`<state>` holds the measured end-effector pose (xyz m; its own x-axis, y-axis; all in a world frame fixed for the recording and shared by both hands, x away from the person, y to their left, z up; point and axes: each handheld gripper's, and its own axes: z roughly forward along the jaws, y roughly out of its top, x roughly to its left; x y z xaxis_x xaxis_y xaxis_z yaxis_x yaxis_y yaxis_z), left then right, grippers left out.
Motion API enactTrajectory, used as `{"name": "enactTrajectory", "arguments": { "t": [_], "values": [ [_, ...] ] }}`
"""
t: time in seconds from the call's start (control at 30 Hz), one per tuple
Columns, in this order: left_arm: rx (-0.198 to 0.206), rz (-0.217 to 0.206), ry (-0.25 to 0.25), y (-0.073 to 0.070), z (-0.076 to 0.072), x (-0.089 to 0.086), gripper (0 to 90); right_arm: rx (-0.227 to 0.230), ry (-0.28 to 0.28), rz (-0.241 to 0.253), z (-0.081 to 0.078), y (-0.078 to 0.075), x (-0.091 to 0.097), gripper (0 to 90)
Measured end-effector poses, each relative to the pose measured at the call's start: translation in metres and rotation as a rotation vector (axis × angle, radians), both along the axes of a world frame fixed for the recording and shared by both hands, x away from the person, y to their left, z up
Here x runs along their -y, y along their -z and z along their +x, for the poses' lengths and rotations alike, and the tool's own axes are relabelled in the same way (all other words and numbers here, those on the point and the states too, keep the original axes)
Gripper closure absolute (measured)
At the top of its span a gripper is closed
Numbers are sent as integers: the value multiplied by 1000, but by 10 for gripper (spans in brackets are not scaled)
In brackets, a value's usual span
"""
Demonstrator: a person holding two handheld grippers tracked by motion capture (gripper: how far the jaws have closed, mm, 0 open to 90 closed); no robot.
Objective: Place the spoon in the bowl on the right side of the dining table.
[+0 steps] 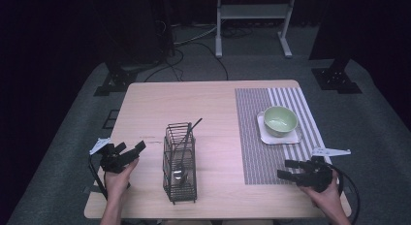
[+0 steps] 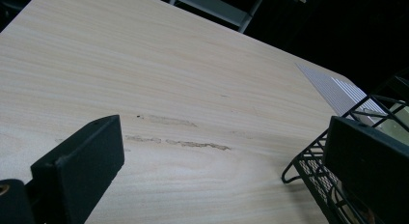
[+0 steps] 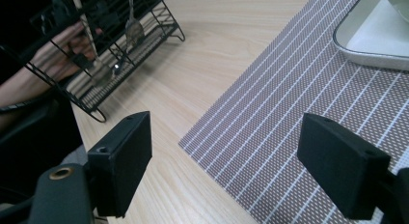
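The left gripper [image 1: 130,152] is hovering with jaws spread just left of the wire rack [image 1: 180,163], pinching nothing. The rack is standing near the front middle of the desk [image 1: 160,104], holding a spoon [image 1: 180,174]. The right gripper [image 1: 290,169] is resting spread over the mat [image 1: 257,152], well apart from the bowl [image 1: 279,120].

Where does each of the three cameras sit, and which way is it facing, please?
High view: above the person's side, looking forward and down on the table; both forearms, left gripper, right gripper.
Left gripper view: between open jaws, toward the wire basket.
Right gripper view: between open jaws, over the placemat.
Shared by all: basket, placemat.
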<state>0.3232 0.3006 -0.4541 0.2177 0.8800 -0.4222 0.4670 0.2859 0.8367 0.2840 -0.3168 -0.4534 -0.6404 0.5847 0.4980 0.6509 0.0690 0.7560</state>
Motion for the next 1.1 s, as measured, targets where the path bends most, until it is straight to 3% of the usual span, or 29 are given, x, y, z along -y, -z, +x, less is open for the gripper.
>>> {"name": "enactTrajectory", "arguments": {
  "t": [0.27,0.47,0.93,1.1],
  "values": [
    [0,10,5,0,1,2,1,-15,-25,39,5,-6,-4,178],
    [20,11,6,-2,-2,2,1,-17,-62,49,9,-17,-19,178],
    [31,21,11,-2,-3,5,0,-33,-172,20,24,-57,-66,178],
    [42,15,7,-3,-4,3,0,-32,-233,-4,32,-73,-93,178]
  ]
}}
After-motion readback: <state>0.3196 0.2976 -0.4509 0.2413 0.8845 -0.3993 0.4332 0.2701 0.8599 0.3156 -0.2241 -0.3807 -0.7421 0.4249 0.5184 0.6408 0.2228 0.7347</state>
